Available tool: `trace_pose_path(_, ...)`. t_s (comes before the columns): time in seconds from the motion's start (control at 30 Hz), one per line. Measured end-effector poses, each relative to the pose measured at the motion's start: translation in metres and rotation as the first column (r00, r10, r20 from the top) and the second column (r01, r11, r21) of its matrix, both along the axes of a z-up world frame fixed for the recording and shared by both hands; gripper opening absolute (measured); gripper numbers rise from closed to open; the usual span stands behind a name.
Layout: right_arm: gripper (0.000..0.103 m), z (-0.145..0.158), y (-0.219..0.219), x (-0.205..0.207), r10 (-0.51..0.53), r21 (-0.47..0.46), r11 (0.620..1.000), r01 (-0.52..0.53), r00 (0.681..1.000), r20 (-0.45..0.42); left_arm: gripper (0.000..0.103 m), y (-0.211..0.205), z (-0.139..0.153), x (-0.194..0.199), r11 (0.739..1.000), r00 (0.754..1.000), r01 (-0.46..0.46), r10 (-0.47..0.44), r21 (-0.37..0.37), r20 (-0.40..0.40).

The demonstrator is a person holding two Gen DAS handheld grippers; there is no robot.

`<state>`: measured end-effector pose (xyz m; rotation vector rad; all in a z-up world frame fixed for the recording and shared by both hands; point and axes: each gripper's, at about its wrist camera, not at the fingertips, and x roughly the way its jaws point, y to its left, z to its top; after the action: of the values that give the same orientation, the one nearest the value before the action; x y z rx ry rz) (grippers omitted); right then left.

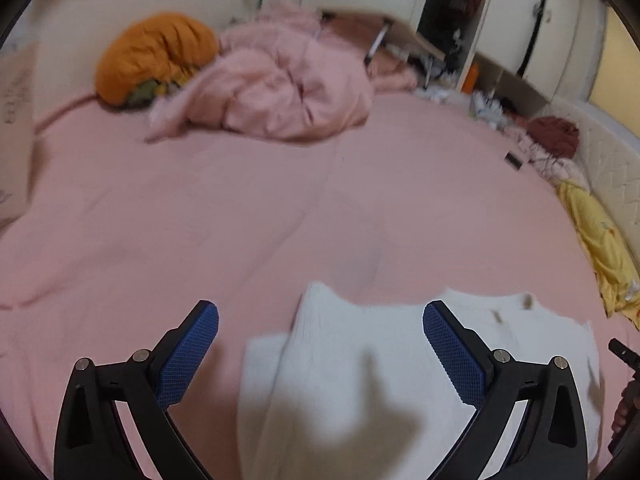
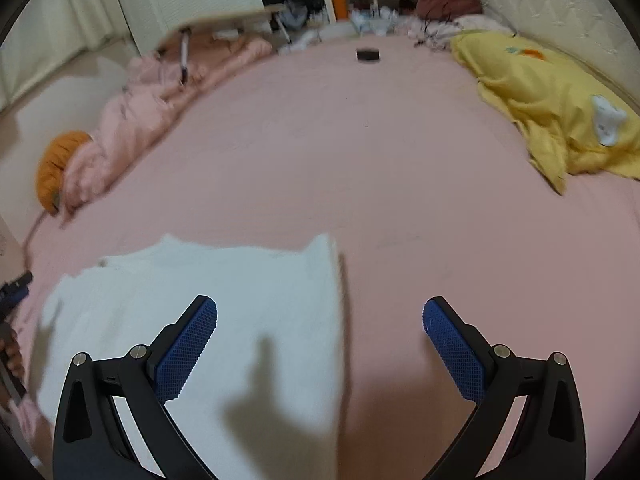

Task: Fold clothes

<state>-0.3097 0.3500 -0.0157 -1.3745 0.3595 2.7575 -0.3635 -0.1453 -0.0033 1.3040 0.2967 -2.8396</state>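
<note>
Below, both grippers (image 1: 320, 320) (image 2: 320, 316) gape over white garment (image 1: 360, 360).

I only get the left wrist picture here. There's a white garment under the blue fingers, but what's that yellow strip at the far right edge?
Observer: In the right wrist view it is a whole yellow blanket, crumpled along the bed's edge, with a small white item lying on it.
Operator: Is the other tool holding the white garment?
Observer: No. The right gripper is open, above the white garment, whose straight right edge lies between its fingers.
Operator: Anything else on the pink sheet?
Observer: A small dark object lies alone far across the pink sheet; what it is I cannot tell.
</note>
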Motion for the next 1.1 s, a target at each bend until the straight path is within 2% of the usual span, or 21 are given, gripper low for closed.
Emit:
trace_pose_path(0.1,0.103,-0.017,0.006,-0.027,-0.015,-0.021,1.0,0.016,0.998,0.056,0.102,0.012,-0.027,-0.028,0.997,0.997,0.035,-0.03,-0.063,0.073)
trace_pose_path(0.13,0.102,-0.023,0.007,-0.032,-0.023,-0.037,0.999,0.026,0.997,0.072,0.092,0.017,-0.036,-0.034,0.995,0.994,0.049,-0.04,-0.088,0.102)
trace_pose_path(0.17,0.099,-0.027,0.007,-0.036,-0.016,-0.052,0.998,0.02,0.996,0.087,0.052,0.021,-0.047,-0.039,0.991,0.989,0.066,-0.05,-0.114,0.142)
trace_pose_path(0.2,0.074,-0.032,0.006,-0.039,-0.001,-0.066,0.998,0.008,0.995,0.099,0.028,0.025,-0.054,-0.042,0.989,0.984,0.082,-0.061,-0.119,0.169)
trace_pose_path(0.23,0.029,-0.036,0.005,-0.042,0.014,-0.081,0.997,-0.005,0.994,0.112,0.019,0.027,-0.052,-0.039,0.99,0.985,0.087,-0.068,-0.115,0.157)
trace_pose_path(0.27,0.017,-0.034,0.002,-0.041,0.028,-0.08,0.997,-0.02,0.995,0.099,0.011,0.029,-0.046,-0.034,0.989,0.991,0.08,-0.064,-0.128,0.118)
trace_pose_path(0.33,0.011,-0.025,-0.005,-0.036,0.055,-0.064,0.997,-0.052,0.997,0.052,0.011,0.03,-0.029,-0.021,0.992,0.997,0.072,-0.068,-0.108,0.041)
trace_pose_path(0.43,0.009,-0.004,-0.007,-0.02,0.083,-0.094,0.992,-0.084,0.996,-0.018,0.011,0.024,0.003,0.005,0.997,0.994,0.081,-0.082,-0.017,-0.072)
trace_pose_path(0.63,0.009,0.063,-0.009,0.033,0.119,-0.213,0.965,-0.153,0.979,-0.165,0.011,0.013,0.07,0.072,0.981,0.968,0.168,-0.145,0.1,-0.205)
trace_pose_path(0.77,0.009,0.114,-0.015,0.087,0.157,-0.246,0.943,-0.223,0.952,-0.264,0.01,-0.011,0.11,0.139,0.969,0.954,0.18,-0.129,0.17,-0.272)
trace_pose_path(0.83,0.009,0.135,-0.017,0.12,0.178,-0.26,0.93,-0.259,0.937,-0.3,0.01,-0.027,0.121,0.175,0.965,0.953,0.17,-0.11,0.2,-0.283)
trace_pose_path(0.93,0.009,0.152,-0.018,0.174,0.209,-0.259,0.92,-0.294,0.928,-0.308,0.01,-0.047,0.123,0.23,0.962,0.962,0.146,-0.085,0.229,-0.259)
trace_pose_path(1.03,0.009,0.154,-0.025,0.229,0.256,-0.222,0.923,-0.315,0.932,-0.256,0.01,-0.058,0.112,0.288,0.97,0.981,0.106,-0.067,0.219,-0.18)
trace_pose_path(1.1,0.009,0.145,-0.028,0.264,0.274,-0.225,0.922,-0.315,0.942,-0.195,0.01,-0.064,0.097,0.325,0.966,0.992,0.078,-0.052,0.248,-0.112)
